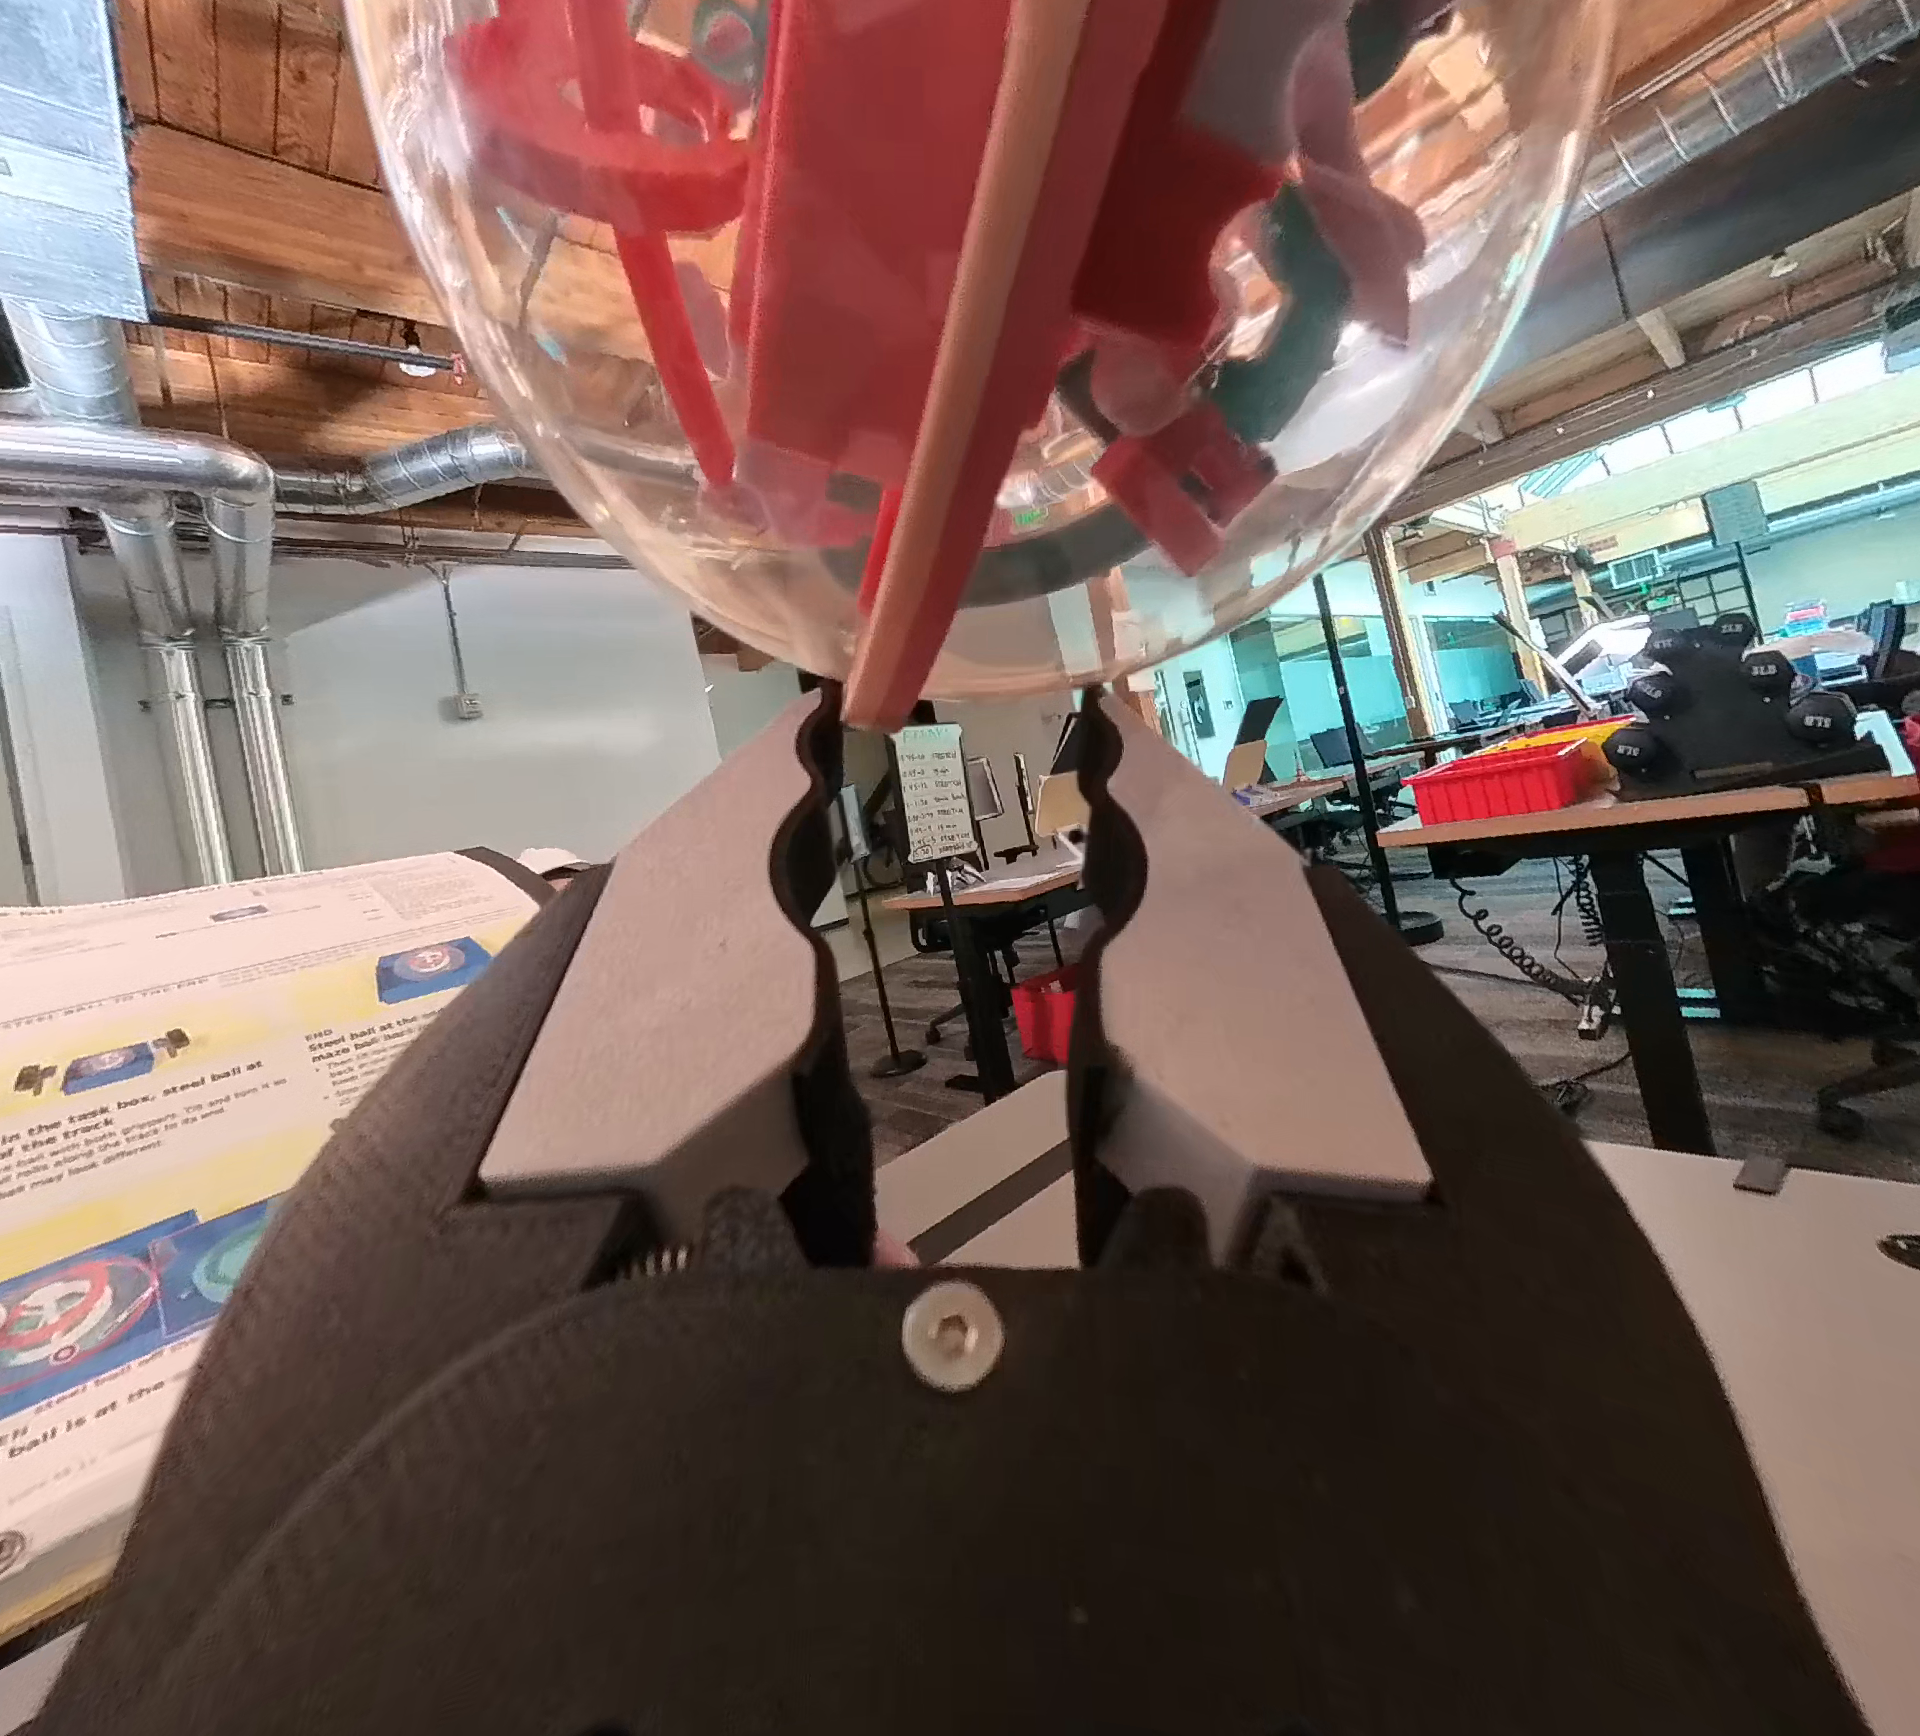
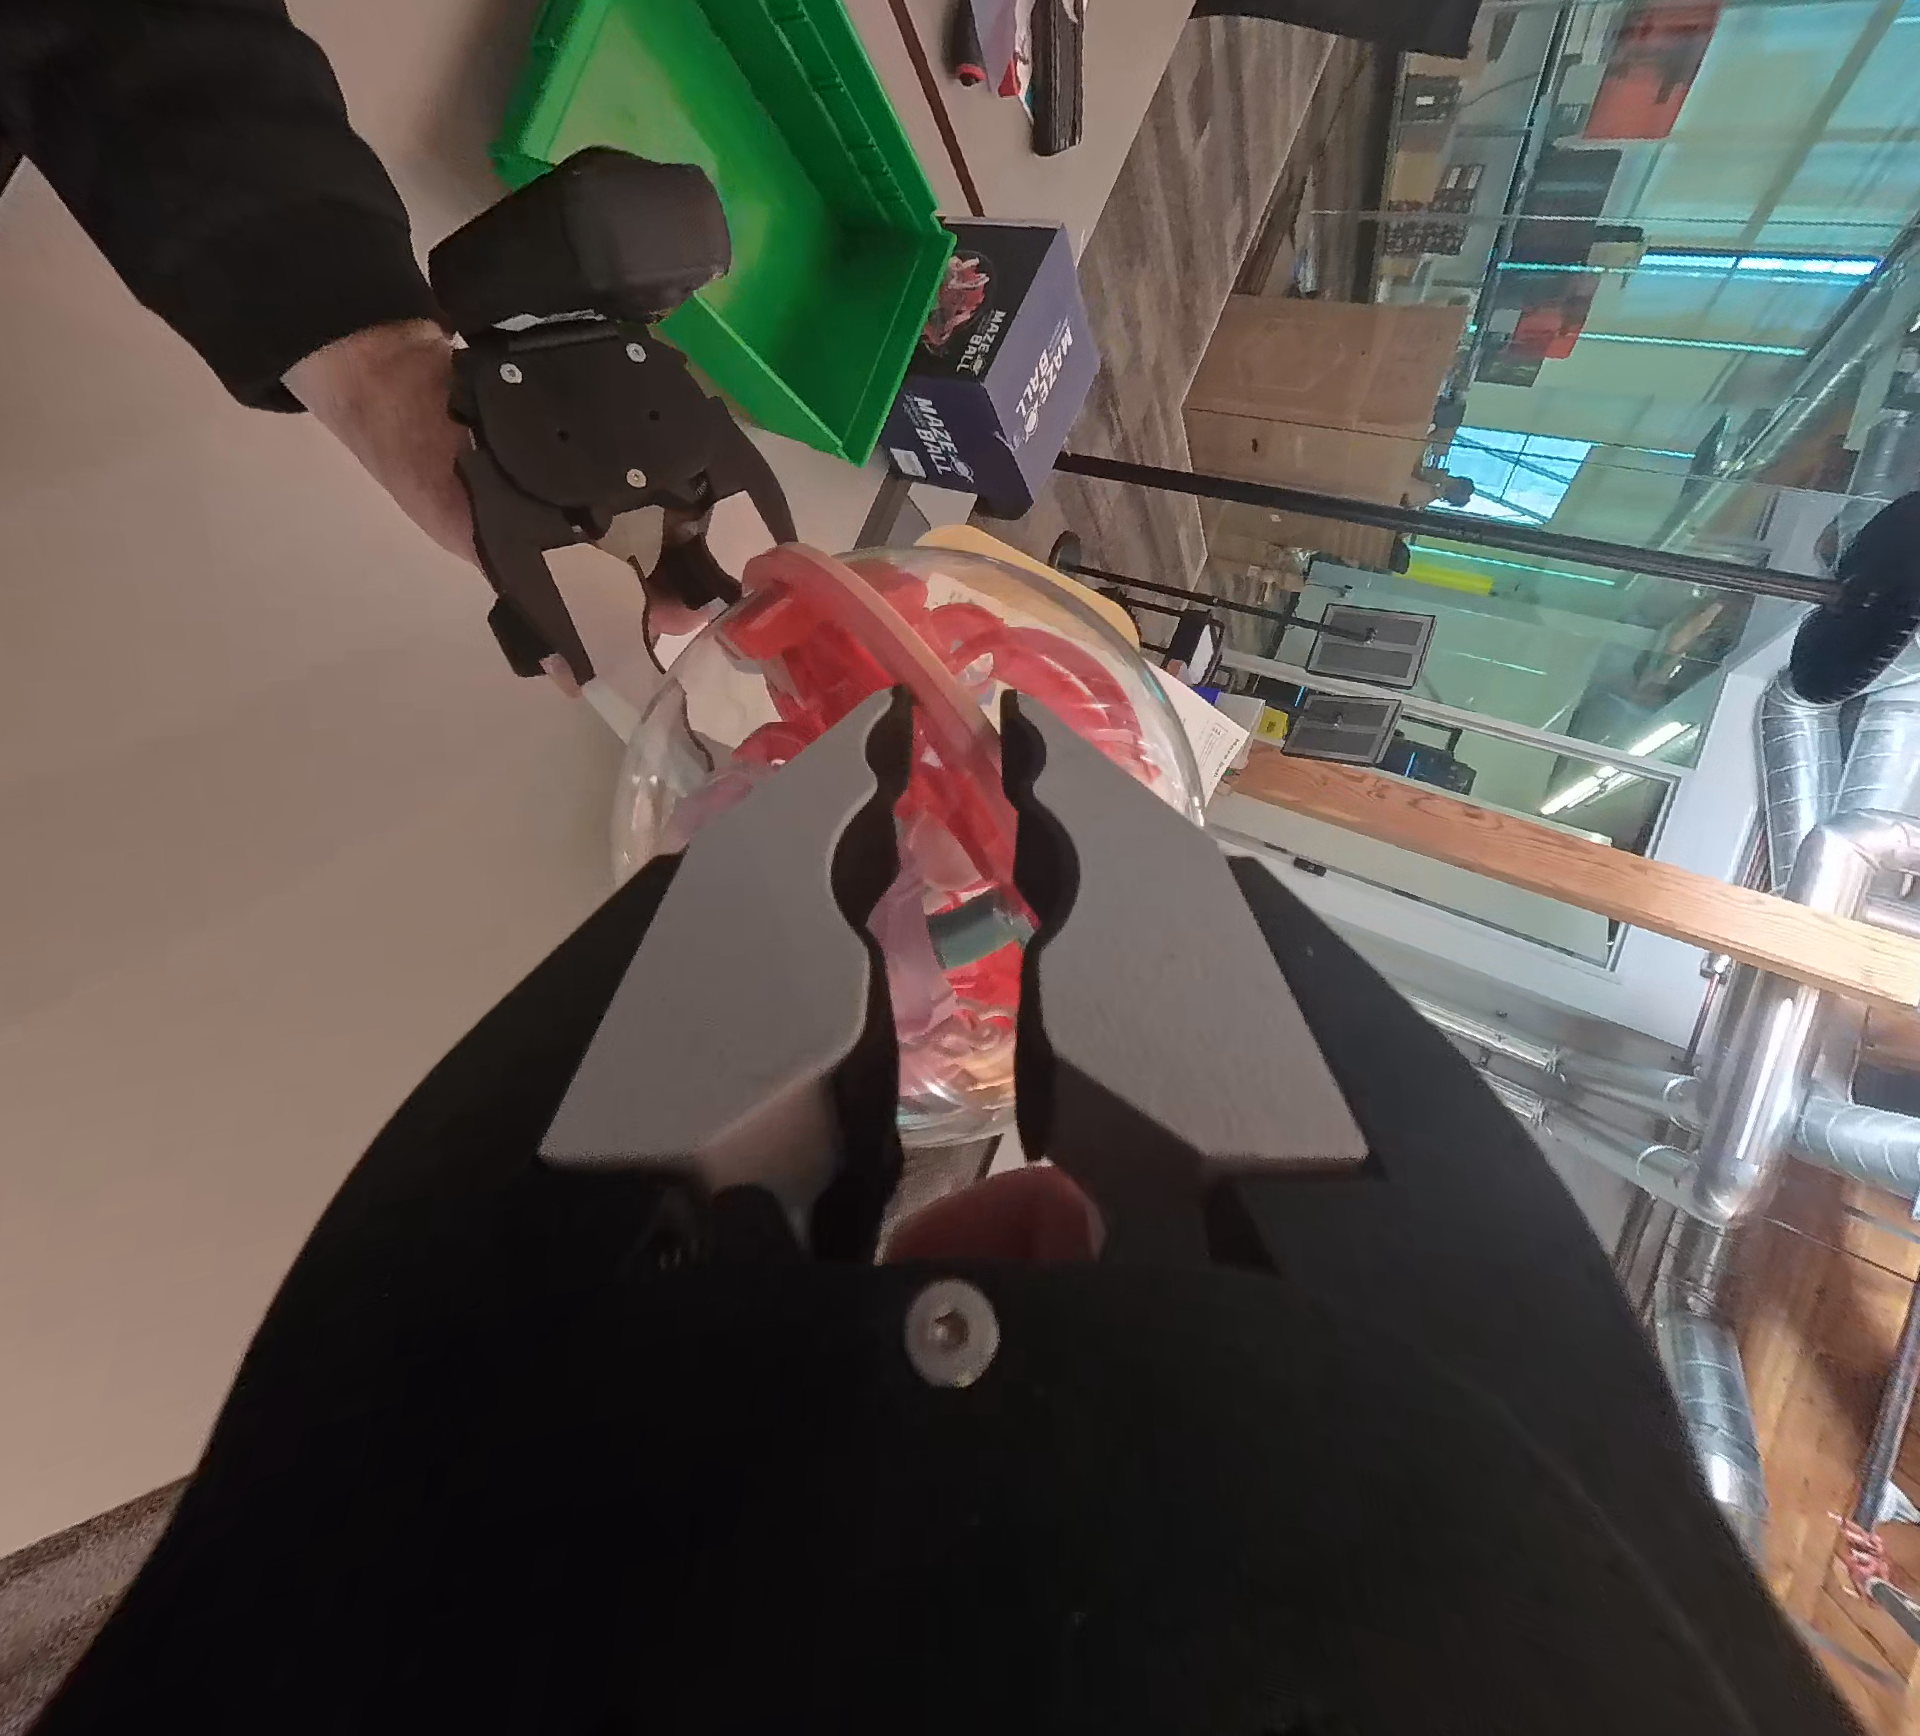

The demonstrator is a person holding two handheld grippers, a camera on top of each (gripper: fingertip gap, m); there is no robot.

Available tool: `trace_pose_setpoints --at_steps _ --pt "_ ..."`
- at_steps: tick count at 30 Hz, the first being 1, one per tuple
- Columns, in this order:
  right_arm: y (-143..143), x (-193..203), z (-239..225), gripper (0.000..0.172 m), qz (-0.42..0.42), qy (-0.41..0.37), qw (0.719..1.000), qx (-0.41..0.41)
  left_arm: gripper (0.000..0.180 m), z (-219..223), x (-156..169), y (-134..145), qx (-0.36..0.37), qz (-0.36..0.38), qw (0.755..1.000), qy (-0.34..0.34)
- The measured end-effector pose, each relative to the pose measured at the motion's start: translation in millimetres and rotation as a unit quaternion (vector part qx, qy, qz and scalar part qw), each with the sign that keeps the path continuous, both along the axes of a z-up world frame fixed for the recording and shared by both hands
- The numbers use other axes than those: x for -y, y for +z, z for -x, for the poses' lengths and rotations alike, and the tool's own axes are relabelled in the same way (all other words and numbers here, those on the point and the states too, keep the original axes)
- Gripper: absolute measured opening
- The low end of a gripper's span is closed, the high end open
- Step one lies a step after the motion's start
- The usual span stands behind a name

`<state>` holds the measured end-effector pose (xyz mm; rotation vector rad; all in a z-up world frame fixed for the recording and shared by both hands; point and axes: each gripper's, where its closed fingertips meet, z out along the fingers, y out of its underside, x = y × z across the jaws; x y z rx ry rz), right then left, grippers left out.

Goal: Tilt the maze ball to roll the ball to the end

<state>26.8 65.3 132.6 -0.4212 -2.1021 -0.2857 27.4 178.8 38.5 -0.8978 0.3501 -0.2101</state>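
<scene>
The maze ball (image 1: 623,284) is a clear sphere with red tracks inside and a beige-and-red ring (image 1: 997,336) around its middle. It is held up in the air. In the left wrist view it fills the top, and my left gripper (image 1: 956,710) is shut on its underside, with the fingertips (image 1: 826,710) against the shell on either side of the ring. In the right wrist view my right gripper (image 2: 951,715) is shut on the ball (image 2: 1101,710), its pads around the ring (image 2: 883,611). The left gripper (image 2: 717,595) shows at the ball's far edge. I cannot make out the small ball inside.
A person's hand and dark sleeve (image 2: 395,439) hold the left gripper. A green bin (image 2: 748,159) and a dark blue box (image 2: 997,367) stand on the pale table (image 2: 208,751). A printed instruction sheet (image 1: 208,1011) lies to the left. Desks and a red bin (image 1: 1507,782) stand farther off. About 15 cm separates my left fingertips from my right.
</scene>
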Motion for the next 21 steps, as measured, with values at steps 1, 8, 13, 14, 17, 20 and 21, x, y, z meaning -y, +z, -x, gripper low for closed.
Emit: trace_pose_setpoints --at_steps 1,8,13,14,17,20,21 --pt "1 -1 0 0.013 -0.001 -0.001 1.000 0.004 0.043 0 0 1 0.003 0.001 1.000 -0.002" --pt "8 -4 0 0.011 0.001 -0.014 0.999 0.037 0.042 -1 1 5 0.009 -0.005 1.000 -0.011" --pt "12 -4 3 0.011 0.012 -0.029 0.997 0.067 0.042 -3 2 9 0.014 -0.007 1.000 -0.021" --pt "13 -4 4 0.010 0.014 -0.033 0.997 0.074 0.042 -4 2 9 0.012 -0.008 1.000 -0.021" --pt "13 -5 5 0.010 0.021 -0.046 0.994 0.096 0.041 -8 3 9 0.009 -0.009 0.999 -0.030" --pt "11 -3 6 0.010 0.031 -0.056 0.991 0.118 0.041 -11 5 9 0.008 -0.008 0.999 -0.039" --pt "11 -3 6 0.009 0.032 -0.060 0.990 0.125 0.041 -11 6 8 0.007 -0.007 0.999 -0.041"
